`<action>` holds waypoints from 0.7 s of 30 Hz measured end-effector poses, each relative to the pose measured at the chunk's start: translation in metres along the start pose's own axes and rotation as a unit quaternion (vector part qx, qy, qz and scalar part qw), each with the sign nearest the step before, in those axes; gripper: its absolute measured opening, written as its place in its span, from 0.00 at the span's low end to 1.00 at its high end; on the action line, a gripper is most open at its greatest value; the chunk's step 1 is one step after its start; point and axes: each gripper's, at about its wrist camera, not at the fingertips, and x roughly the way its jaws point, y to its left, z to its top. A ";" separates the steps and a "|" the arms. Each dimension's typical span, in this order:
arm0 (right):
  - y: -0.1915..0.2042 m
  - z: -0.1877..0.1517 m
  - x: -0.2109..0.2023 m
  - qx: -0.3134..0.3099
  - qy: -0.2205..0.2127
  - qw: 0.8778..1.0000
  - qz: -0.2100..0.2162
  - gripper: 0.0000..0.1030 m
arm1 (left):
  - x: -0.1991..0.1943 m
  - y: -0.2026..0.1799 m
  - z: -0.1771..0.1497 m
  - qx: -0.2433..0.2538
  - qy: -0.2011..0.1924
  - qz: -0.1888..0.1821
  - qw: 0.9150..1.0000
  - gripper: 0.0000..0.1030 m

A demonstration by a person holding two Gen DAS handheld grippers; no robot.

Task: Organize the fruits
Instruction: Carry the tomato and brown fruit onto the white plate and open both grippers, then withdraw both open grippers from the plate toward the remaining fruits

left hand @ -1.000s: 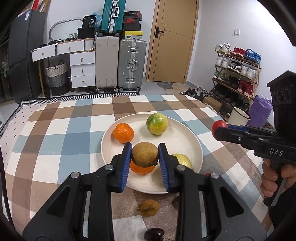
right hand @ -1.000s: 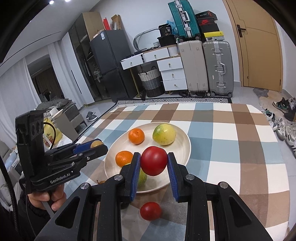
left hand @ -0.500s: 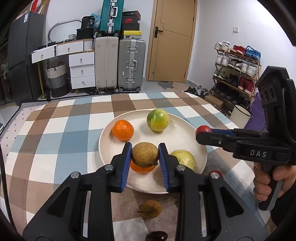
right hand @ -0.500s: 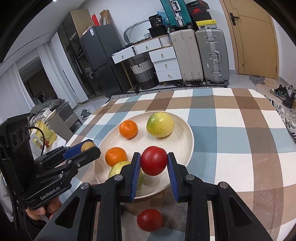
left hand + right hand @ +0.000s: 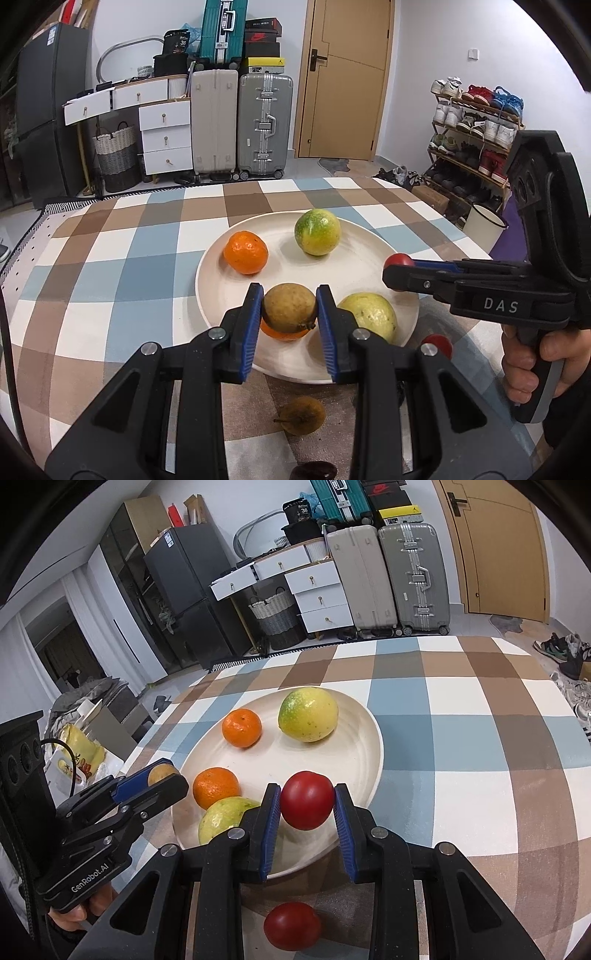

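A cream plate [image 5: 354, 258] [image 5: 343, 760] lies on the checked cloth. It holds two oranges [image 5: 245, 252] [image 5: 216, 787], a green-yellow citrus [image 5: 317, 232] [image 5: 308, 719] and a yellow-green fruit [image 5: 369, 315] [image 5: 221, 818]. My left gripper [image 5: 290, 308] is shut on a brown round fruit [image 5: 290, 306] above the plate's near edge. My right gripper [image 5: 306, 805] is shut on a red tomato [image 5: 306, 799] over the plate's near right rim; in the left wrist view it reaches in from the right [image 5: 397, 263].
On the cloth in front of the plate lie a second tomato [image 5: 293, 926], a brown fruit with a stem [image 5: 301, 415] and a dark fruit [image 5: 314, 472]. A hand [image 5: 532, 365] holds the right tool. Suitcases, drawers and a shoe rack stand beyond the table.
The right gripper with its tomato has come down and in toward the plate. The left gripper with the brown fruit has hardly moved.
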 end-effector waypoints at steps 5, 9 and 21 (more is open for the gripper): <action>0.000 0.000 -0.003 -0.002 -0.007 1.000 -0.004 0.37 | 0.000 0.000 0.000 0.000 0.005 -0.007 1.000 0.26; 0.001 -0.001 -0.017 -0.015 -0.023 1.000 -0.007 0.46 | -0.004 0.000 0.000 -0.001 0.010 -0.007 1.000 0.36; 0.000 -0.016 -0.038 -0.027 -0.030 0.999 -0.020 0.99 | -0.027 0.010 -0.007 -0.023 -0.004 0.009 1.000 0.89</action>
